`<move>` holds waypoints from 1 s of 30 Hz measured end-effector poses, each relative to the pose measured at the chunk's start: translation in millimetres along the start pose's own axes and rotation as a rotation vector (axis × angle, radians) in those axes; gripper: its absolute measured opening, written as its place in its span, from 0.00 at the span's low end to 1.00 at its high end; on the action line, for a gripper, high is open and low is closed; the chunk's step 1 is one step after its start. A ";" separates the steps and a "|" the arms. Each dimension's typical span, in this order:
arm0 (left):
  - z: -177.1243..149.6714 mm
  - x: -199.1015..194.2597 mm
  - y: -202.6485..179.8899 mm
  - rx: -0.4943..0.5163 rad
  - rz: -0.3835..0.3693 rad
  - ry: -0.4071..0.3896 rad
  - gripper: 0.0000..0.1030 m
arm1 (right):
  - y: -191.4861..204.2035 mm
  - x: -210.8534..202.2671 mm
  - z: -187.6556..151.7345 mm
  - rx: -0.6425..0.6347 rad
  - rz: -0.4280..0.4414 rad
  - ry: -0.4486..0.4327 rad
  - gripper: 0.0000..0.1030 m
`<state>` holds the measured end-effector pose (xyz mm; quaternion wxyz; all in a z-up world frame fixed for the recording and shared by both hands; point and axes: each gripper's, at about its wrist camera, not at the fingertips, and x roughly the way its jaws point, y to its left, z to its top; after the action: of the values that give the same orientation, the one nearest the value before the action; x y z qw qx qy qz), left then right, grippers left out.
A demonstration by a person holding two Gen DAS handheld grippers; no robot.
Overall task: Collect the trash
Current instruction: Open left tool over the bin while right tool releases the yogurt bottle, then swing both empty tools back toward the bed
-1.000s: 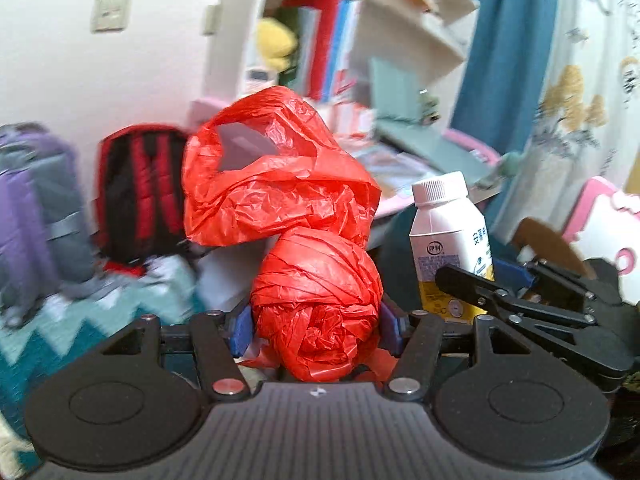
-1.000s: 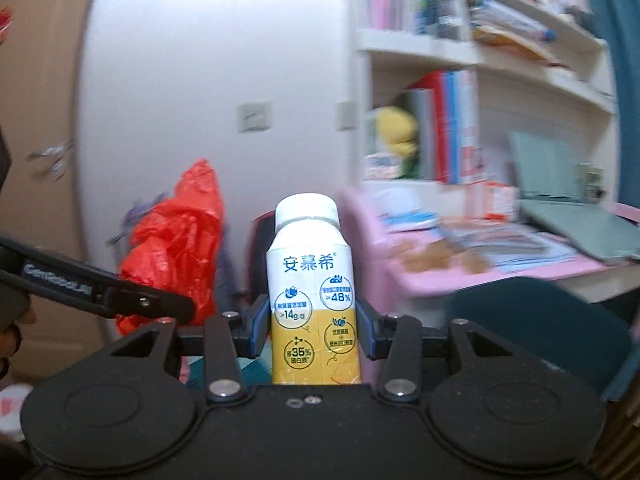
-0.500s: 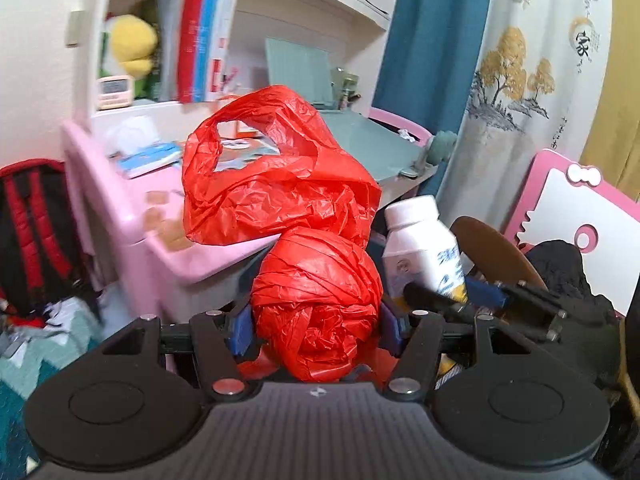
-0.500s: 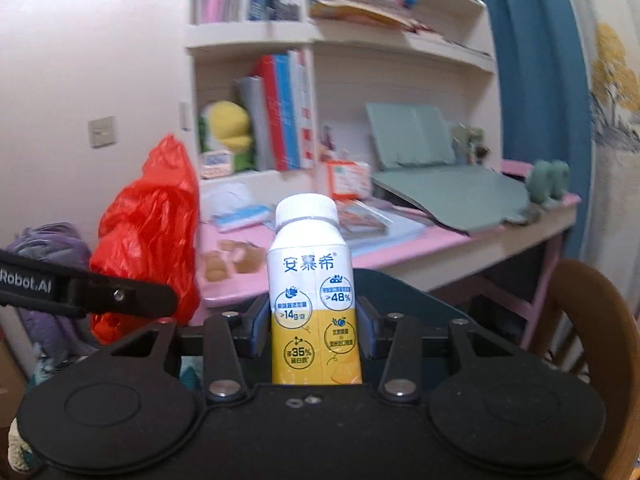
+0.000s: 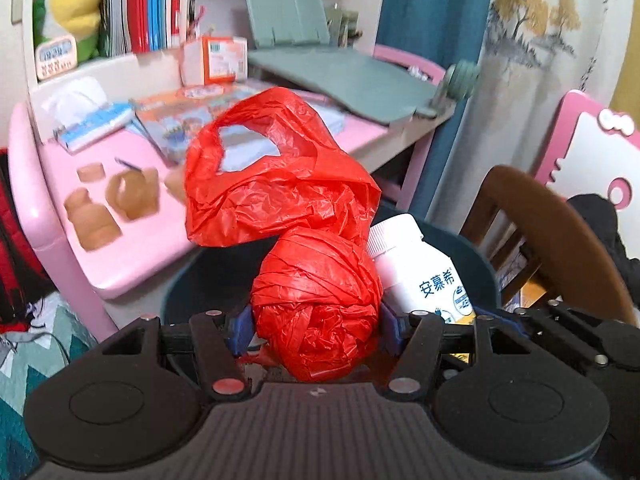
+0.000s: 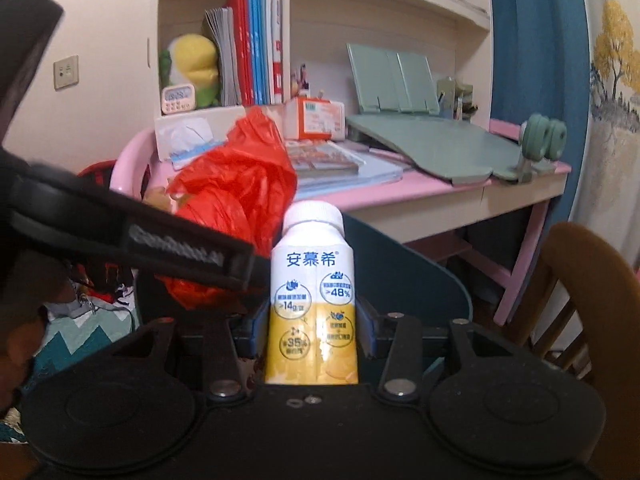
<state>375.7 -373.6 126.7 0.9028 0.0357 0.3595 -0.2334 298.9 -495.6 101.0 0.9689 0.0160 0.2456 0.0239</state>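
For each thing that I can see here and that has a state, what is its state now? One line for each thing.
left gripper: shut on the red plastic bag.
red plastic bag: crumpled into a bundle, loose handle loop standing above.
right gripper: shut on the bottle.
bottle: upright, white cap on.
green desk board: tilted up on the pink desk.

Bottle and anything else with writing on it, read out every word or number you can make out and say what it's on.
"安慕希" on the bottle, in blue.
">14g" and ">48%" on the bottle, in round badges.
"35%" on the bottle's yellow lower half.
White lettering on the left gripper's black arm: too blurred to read.
Orange box, clock, desk books, book spines: too small or blurred.
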 end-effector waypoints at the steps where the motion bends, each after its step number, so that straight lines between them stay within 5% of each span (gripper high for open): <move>1: -0.5 4.7 2.4 -0.005 0.001 0.009 0.59 | -1.2 3.3 0.7 0.004 0.004 0.014 0.42; 17: -8.0 24.1 3.8 -0.002 -0.017 0.039 0.70 | 2.2 9.2 -3.2 -0.037 -0.018 0.063 0.44; 30: -21.1 -38.9 12.2 0.004 -0.022 -0.028 0.70 | 16.2 -30.5 1.3 -0.056 0.015 0.024 0.45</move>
<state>343.2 -342.5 135.8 0.9049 0.0300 0.3469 -0.2446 272.1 -481.1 117.3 0.9657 -0.0095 0.2566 0.0384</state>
